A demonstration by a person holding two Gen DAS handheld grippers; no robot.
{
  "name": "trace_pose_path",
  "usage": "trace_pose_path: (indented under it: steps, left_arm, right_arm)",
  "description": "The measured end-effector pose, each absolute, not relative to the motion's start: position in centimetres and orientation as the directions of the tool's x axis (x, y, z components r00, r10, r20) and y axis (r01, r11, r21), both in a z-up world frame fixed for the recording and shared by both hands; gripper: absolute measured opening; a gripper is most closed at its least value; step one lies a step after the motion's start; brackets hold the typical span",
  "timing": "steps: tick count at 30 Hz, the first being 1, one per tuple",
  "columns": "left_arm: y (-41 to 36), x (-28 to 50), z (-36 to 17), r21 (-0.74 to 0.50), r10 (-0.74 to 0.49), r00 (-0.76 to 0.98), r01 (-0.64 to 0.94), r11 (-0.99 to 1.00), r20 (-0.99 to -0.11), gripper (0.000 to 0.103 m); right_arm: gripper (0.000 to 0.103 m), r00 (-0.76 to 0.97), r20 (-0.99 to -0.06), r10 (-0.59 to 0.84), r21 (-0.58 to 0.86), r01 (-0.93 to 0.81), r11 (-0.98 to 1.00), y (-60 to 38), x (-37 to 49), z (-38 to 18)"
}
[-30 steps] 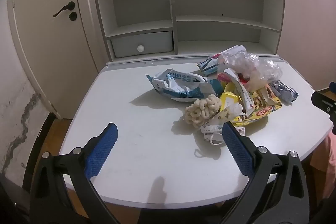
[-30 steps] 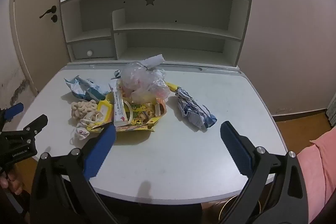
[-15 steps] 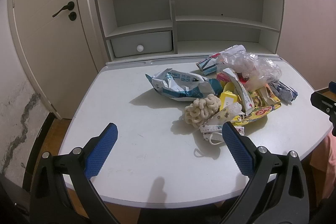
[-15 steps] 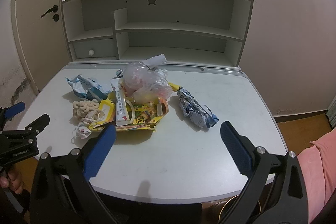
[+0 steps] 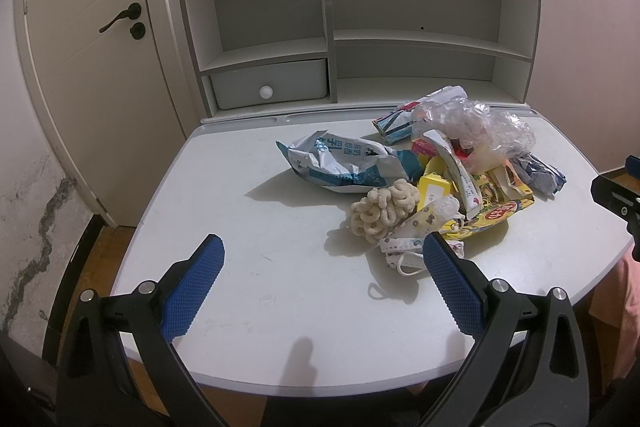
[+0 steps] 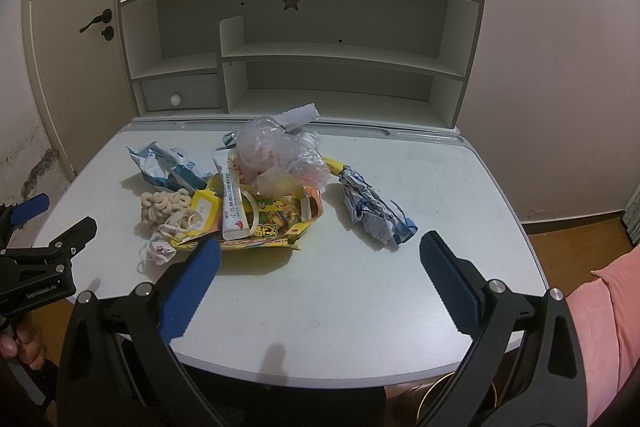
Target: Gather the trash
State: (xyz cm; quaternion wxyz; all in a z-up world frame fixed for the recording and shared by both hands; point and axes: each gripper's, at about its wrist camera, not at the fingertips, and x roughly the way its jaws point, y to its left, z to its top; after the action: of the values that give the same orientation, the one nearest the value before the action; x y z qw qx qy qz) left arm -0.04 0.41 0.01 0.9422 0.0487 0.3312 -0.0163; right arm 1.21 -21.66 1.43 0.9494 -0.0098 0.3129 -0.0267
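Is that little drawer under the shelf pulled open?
No. The drawer sits shut, its front about flush with the shelf unit, with only the round white knob sticking out.

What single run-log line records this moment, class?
left claw: open, empty | right claw: open, empty | mixed pile of crumpled snack wrappers: untouched on white desk | phase: approach

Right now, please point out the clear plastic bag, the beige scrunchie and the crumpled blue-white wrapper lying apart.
clear plastic bag (image 6: 280, 151), right wrist view, its crinkled middle.
beige scrunchie (image 5: 380, 213), left wrist view, its ruffled middle.
crumpled blue-white wrapper (image 6: 374, 213), right wrist view, its creased middle.
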Motion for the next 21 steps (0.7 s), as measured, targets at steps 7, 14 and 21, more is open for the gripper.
trace_pose_path:
  steps: [7,14,21]
  left_arm:
    - [0.41,-0.05,0.0,0.082,0.002,0.78,0.063,0.995,-0.625,0.097]
    - [0.34,-0.12,-0.01,0.08,0.0,0.78,0.063,0.995,-0.625,0.097]
    - [0.36,-0.13,0.01,0.079,-0.001,0.78,0.064,0.995,-0.626,0.097]
  right_arm:
    - [0.096,0.803,-0.594,-0.057,-0.035,0.045,0.998,-21.58,1.15,1.47]
    - [0.096,0.803,-0.594,-0.057,-0.036,0.045,0.998,-21.57,1.21,1.47]
    - [0.096,0.803,-0.593,-0.058,-0.036,0.045,0.998,-21.48,1.14,1.48]
